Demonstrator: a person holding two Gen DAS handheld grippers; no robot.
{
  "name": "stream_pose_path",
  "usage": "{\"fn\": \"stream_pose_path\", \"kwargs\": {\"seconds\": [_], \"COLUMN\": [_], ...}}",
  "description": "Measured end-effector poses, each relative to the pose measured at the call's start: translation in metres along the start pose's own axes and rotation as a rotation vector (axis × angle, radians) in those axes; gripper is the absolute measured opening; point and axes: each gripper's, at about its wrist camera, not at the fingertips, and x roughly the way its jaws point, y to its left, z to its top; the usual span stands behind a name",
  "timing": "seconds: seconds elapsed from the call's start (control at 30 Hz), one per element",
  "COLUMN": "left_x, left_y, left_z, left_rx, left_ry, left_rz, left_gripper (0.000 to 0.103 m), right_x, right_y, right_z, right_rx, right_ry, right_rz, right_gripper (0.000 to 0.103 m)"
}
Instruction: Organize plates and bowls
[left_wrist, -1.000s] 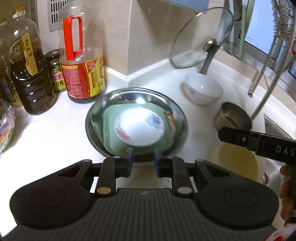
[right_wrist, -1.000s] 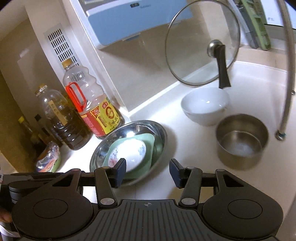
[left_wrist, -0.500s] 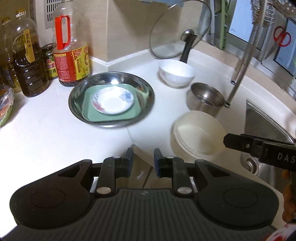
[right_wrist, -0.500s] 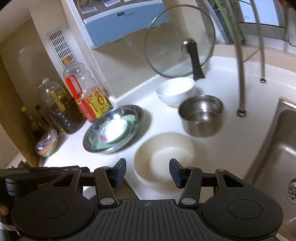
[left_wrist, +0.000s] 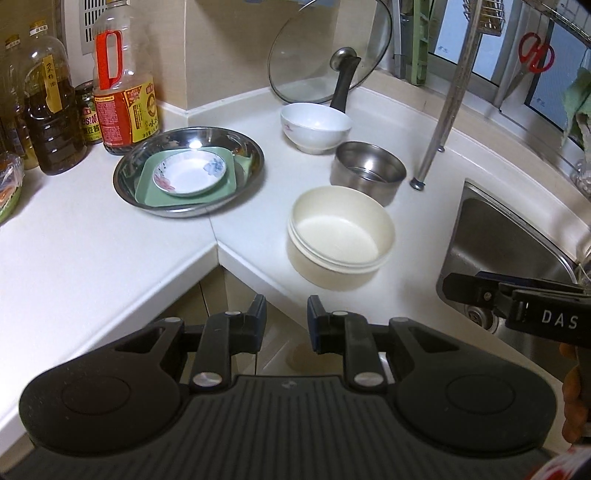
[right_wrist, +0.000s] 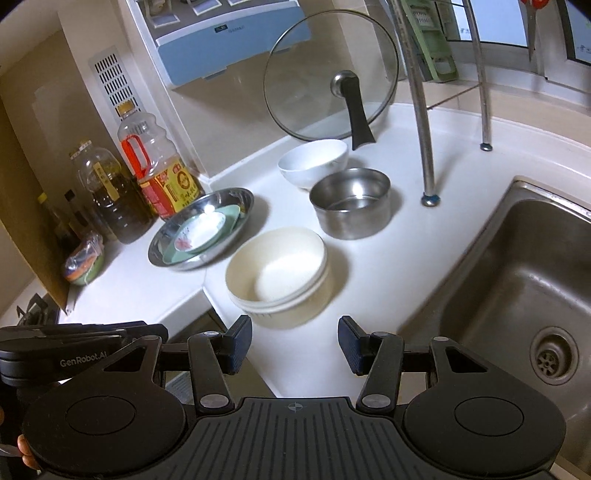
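A small flowered saucer lies on a green square plate inside a steel pan-shaped plate on the white counter. A cream bowl stands near the counter's front edge, a steel bowl behind it and a white bowl further back. The stack, cream bowl, steel bowl and white bowl also show in the right wrist view. My left gripper is narrowly open and empty, off the counter's edge. My right gripper is open and empty, just before the cream bowl.
Oil bottles and a jar stand at the back left. A glass lid leans on the wall. A faucet pipe and a steel sink are at the right.
Both grippers have pulled back and up from the plate stack. The cream bowl and sink have come into view. Nothing on the counter moved.
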Motion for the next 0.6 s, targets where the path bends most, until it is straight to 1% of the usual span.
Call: {"fn": "stream_pose_path", "kwargs": {"seconds": [0.33, 0.6], "left_x": [-0.009, -0.011], "left_y": [-0.019, -0.031], "left_z": [-0.019, -0.021], "left_rx": [-0.016, -0.005], "left_ry": [0.010, 0.011], "left_rz": [0.021, 0.029], "left_gripper": [0.020, 0.020], "right_x": [-0.012, -0.016], "right_y": [-0.011, -0.013], "right_z": [-0.014, -0.017], "right_rx": [-0.025, -0.044], "right_ry": [0.040, 0.048], "right_rz": [-0.007, -0.014], "right_gripper": [0.052, 0.052]}}
